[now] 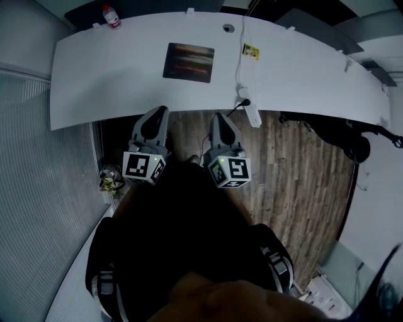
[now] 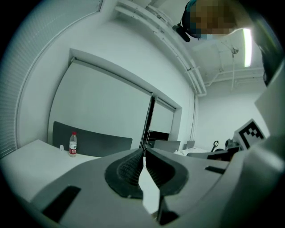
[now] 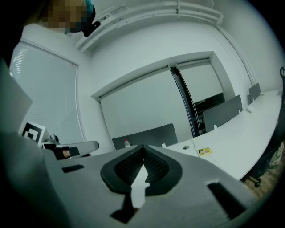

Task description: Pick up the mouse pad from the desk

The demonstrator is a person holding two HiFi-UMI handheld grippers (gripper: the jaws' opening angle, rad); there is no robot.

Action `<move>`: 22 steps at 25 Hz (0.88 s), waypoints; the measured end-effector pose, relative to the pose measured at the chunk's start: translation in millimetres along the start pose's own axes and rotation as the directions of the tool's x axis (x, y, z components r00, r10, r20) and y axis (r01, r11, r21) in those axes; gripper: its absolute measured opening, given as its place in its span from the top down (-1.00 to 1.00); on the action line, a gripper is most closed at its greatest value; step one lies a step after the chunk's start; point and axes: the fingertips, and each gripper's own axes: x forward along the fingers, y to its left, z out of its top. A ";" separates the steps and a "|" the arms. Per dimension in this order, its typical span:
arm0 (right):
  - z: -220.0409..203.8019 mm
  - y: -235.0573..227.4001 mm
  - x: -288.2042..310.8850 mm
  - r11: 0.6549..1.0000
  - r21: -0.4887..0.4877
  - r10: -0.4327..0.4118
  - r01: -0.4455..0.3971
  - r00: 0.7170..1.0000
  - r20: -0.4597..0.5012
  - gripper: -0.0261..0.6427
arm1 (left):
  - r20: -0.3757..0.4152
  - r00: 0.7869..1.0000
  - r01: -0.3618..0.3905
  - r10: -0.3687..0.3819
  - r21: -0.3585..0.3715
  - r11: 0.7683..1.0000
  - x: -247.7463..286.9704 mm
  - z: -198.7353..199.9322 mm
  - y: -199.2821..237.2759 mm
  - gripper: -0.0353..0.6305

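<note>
Fingers (image 2: 127,171) of the left gripper (image 1: 161,111) are pressed together at the tips with nothing between them; the fingers (image 3: 156,167) of the right gripper (image 1: 216,117) are likewise closed and empty. Both grippers are held side by side in front of the person, marker cubes toward the body. They point nearly level at the white counter (image 1: 113,82), their tips at about its near edge and their bodies over the wooden floor (image 1: 296,170). Neither gripper touches anything. The mouse pad (image 1: 188,62) lies flat on the counter, ahead of the grippers and roughly between their lines, well apart from both. It is a dark rectangle with its long axis running left to right in the head view, along the counter's length, and its short sides face the counter's two ends. A water bottle (image 1: 112,17) stands upright at the far left of the counter, beside a dark partition panel (image 2: 93,140). A white power strip (image 1: 252,114) hangs over the near edge just ahead of the right gripper, with its cable running across the counter past a yellow tag (image 1: 250,51). A round cable hole (image 1: 228,28) sits near the far edge.
</note>
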 end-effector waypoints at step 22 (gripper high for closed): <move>28.4 23.3 210.7 0.989 0.001 -0.147 0.147 0.989 -0.026 0.92 | -0.092 0.991 0.097 -0.101 -0.051 0.994 135.6 27.9 192.8 0.85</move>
